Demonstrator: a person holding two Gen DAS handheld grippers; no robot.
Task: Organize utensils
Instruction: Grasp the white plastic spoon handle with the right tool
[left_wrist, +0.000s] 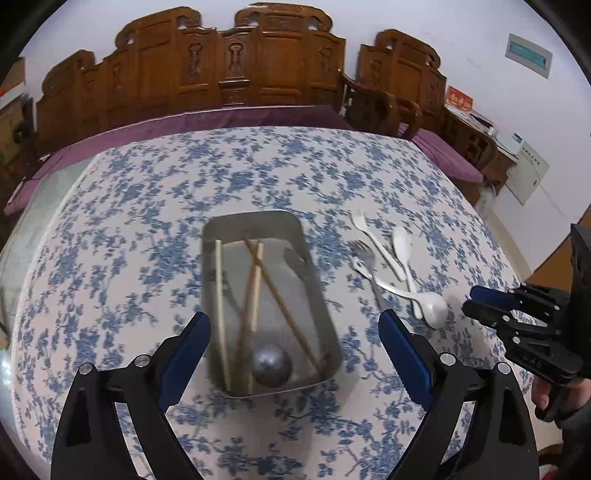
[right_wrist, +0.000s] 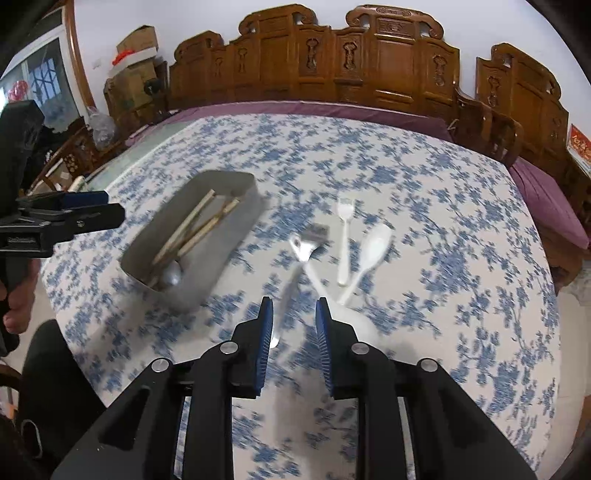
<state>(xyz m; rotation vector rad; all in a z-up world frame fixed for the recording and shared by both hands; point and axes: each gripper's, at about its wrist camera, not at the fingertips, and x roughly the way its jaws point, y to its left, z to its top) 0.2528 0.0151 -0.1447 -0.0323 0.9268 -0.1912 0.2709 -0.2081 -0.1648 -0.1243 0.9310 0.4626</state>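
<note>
1. Blue-and-white floral cloth covers the tabletop (left_wrist: 258, 166), with a carved wooden bench (left_wrist: 229, 70) and its purple cushion along the far side.
2. A metal tray (left_wrist: 317, 295) sits on the cloth holding several chopsticks (left_wrist: 218, 295) laid lengthwise, some pale and some brown, and a metal spoon (left_wrist: 271, 363) whose bowl lies at the near end.
3. To the right of the tray, loose on the cloth, lie a metal fork (right_wrist: 308, 240), a white plastic fork (right_wrist: 345, 225) and two white plastic spoons (right_wrist: 375, 243), partly crossing one another.
4. The left claw (left_wrist: 293, 354) hangs over the near end of the tray, spread wide and released, with nothing between its blue pads (left_wrist: 184, 358).
5. The right claw (right_wrist: 293, 328) is above the near ends of the loose cutlery, jaws partly apart, pressing on nothing; the metal fork's handle shows in the gap beyond them.
6. A hand (left_wrist: 554, 398) holds the right claw's grip.
</note>
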